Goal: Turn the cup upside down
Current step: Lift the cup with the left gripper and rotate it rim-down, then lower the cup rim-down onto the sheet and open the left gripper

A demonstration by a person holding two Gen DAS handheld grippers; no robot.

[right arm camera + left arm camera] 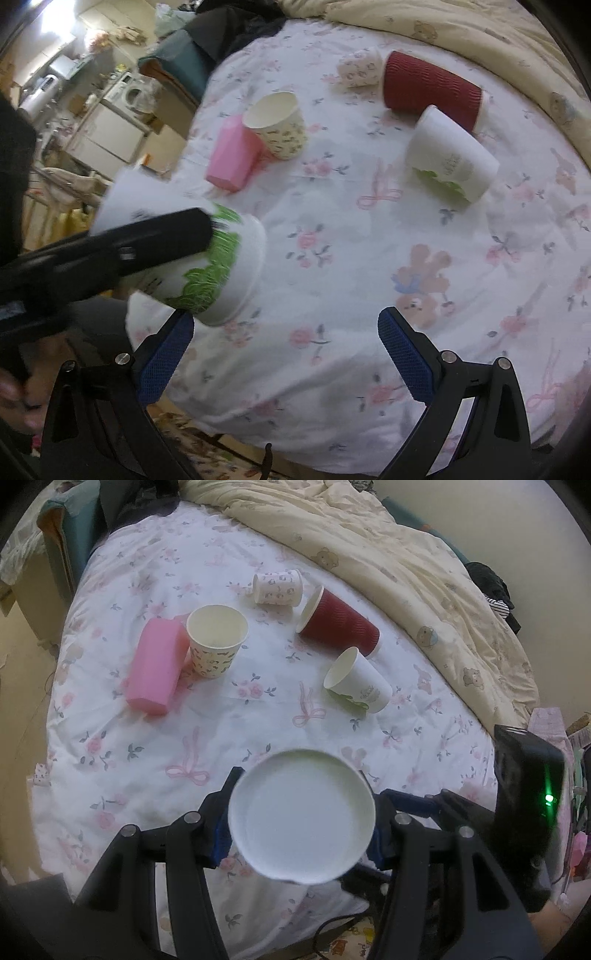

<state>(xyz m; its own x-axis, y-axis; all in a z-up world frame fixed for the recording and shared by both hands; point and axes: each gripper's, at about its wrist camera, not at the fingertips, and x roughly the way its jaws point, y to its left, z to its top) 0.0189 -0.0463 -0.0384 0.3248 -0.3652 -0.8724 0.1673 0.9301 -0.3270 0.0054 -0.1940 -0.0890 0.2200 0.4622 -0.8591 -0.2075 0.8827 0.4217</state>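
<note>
My left gripper [301,834] is shut on a white paper cup with green print [301,816]. The cup's flat base faces the left wrist camera. In the right wrist view the same cup [207,266] hangs above the bed's near left edge, tilted, with its base pointing down and right, and the left gripper's black finger [166,236] lies across it. My right gripper [284,354] is open and empty above the floral sheet [332,258].
On the sheet are an upright patterned cup [216,642], a pink block [157,666] beside it, a red ribbed cup [338,622] on its side, a white cup with green print [358,681] on its side, and a small patterned cup [277,587]. A cream quilt [388,554] lies behind.
</note>
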